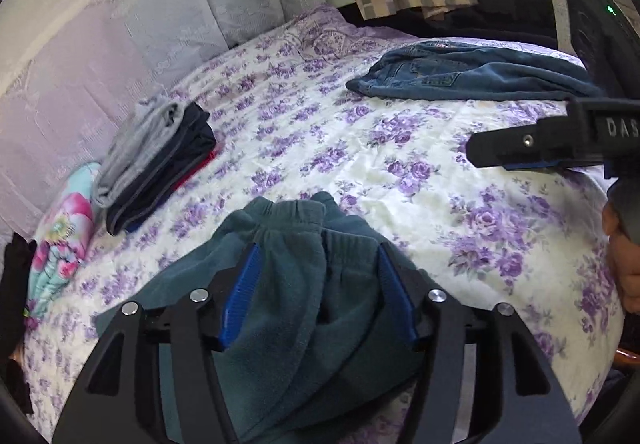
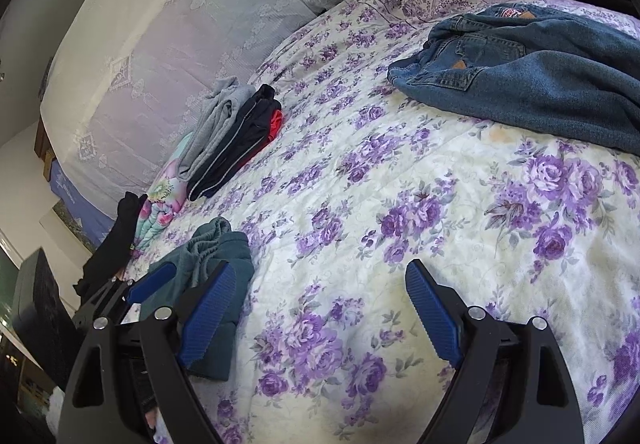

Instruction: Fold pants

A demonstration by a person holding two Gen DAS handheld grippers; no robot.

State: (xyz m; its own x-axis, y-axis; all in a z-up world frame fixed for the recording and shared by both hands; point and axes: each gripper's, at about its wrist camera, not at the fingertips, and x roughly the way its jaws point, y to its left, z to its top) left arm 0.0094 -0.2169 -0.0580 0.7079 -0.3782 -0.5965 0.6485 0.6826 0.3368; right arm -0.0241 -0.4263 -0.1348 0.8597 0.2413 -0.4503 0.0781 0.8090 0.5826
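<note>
Folded teal sweatpants (image 1: 288, 264) lie on the floral bedspread (image 1: 380, 172) near its front edge, waistband pointing away from me. My left gripper (image 1: 318, 248) hovers over them, jaws apart, a ridge of the teal fabric lying loosely between the blue pads. The right wrist view shows the same pants (image 2: 208, 248) at lower left, with one left-gripper finger (image 2: 154, 280) beside them. My right gripper (image 2: 320, 266) stands wide open over bare bedspread to the right of the pants, nothing between its fingers. One of its fingers (image 1: 520, 146) shows at the right of the left wrist view.
Unfolded blue jeans (image 1: 460, 72) lie at the far right of the bed. A stack of folded grey, dark and red clothes (image 1: 156, 160) sits at the left, beside a bright flowered cloth (image 1: 64, 240). Lace-covered pillows (image 1: 120, 24) line the back. A hand (image 1: 624, 264) shows at right.
</note>
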